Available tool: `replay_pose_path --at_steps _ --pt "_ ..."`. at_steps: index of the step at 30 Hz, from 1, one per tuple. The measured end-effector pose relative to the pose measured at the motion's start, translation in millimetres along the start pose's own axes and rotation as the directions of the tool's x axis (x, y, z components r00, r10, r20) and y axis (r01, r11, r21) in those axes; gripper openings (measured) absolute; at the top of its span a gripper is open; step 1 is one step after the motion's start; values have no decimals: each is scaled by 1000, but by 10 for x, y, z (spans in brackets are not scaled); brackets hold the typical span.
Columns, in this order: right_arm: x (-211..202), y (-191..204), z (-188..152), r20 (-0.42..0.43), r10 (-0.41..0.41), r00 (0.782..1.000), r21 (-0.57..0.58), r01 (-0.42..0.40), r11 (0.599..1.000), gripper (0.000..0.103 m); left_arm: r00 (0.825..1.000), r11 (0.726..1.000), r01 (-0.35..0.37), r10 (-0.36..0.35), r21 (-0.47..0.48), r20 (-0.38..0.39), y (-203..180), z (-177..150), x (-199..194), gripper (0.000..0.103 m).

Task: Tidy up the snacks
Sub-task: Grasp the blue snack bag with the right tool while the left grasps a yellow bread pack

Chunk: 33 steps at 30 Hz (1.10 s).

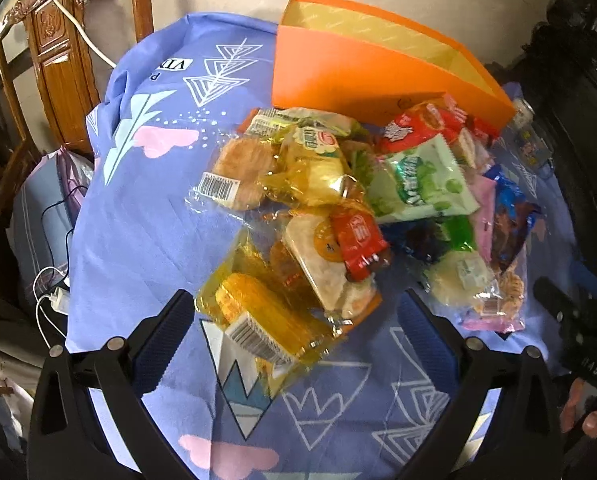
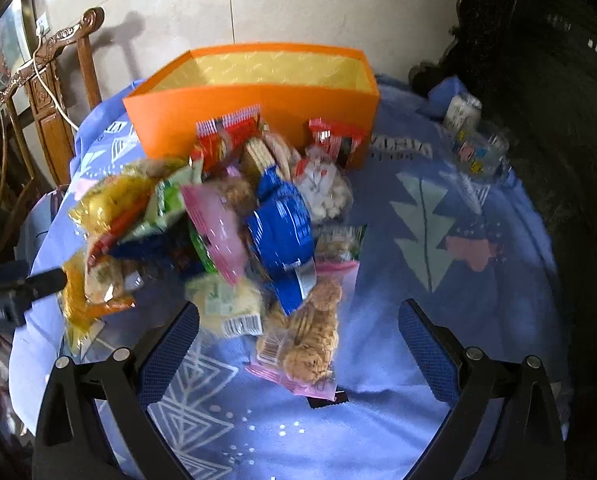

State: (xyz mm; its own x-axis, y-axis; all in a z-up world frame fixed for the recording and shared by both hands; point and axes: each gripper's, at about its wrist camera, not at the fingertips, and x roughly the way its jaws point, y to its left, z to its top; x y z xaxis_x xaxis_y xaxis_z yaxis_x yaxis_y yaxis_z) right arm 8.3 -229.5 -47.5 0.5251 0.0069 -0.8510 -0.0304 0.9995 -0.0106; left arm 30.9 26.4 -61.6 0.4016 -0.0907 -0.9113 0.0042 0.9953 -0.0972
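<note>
So both grippers are spread wide with nothing between the pads; the left gripper (image 1: 294, 316) hangs over the near edge of the snack pile, and the right gripper (image 2: 298, 320) does the same from its side.

Nearest the left one is a yellow corn pack (image 1: 258, 320), lying partly between the open fingers; nearest the right one is a clear cookie bag (image 2: 306, 340) with a pink edge; neither is gripped.

Risk number one, I reckon: these wrappers are slick and crinkly, so a pinch on a loose corner could slide off or drag a neighbour along; the packs overlap a lot, so lifting one might tip others off the blue cloth (image 2: 438, 320).

Further in it's a jumble; a blue packet (image 2: 282, 232) lies on top in the middle, and a green pack (image 1: 422, 176) leans on red ones behind it.

At the back stands the orange box (image 2: 258, 100), open and seemingly empty, touching the pile; bump it on the way over and it could shift or tip, since nothing holds it.
</note>
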Motion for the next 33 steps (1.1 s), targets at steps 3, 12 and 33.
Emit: replay_pose_path --at_steps 3,12,33 --pt "116 -129 -13 -22 26 999 32 -25 999 100 1000 999 -3 3 38 -14 -51 126 88 99" --pt "236 -306 179 -22 71 997 21 -71 997 100 999 999 15 -14 33 -48 -127 676 343 99" --pt "688 6 513 -118 162 980 -112 -175 978 100 984 995 104 -104 -7 -143 52 924 802 49"
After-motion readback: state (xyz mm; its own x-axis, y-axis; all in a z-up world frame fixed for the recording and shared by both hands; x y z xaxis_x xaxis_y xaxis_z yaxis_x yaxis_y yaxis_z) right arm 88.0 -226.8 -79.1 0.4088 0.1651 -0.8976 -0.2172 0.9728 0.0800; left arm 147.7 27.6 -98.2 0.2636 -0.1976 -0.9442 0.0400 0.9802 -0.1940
